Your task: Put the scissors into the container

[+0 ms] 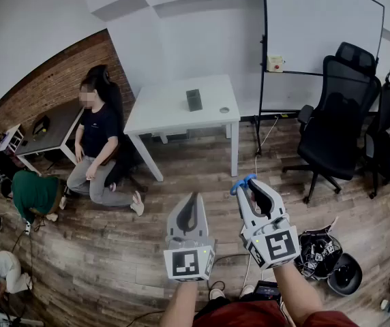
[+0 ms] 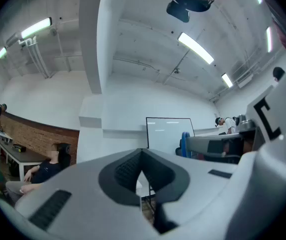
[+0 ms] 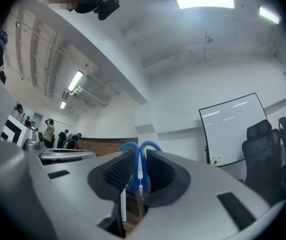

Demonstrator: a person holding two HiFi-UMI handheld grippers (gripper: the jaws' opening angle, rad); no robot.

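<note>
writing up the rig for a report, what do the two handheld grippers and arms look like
Both the left gripper and right gripper are light grey plastic with two tapering jaws lined by dark ribbed pads. Each carries a white cube printed with black square markers. No sleeves reach the forearms; red clothing shows below.

Left tongs: pale grey plastic shell; two long jaws lined on the inner faces with dark ribbed pads.
Right tongs: same grey build and black ribbed lining; small green lights near the base.
Left marker cube: white, with a black square marker on the face toward the camera, lower middle of the frame.
Right marker cube: white, with black square markers on its visible faces.
Forearms: bare down to the lower edge.
Clothing: red garment along the bottom edge.
</note>
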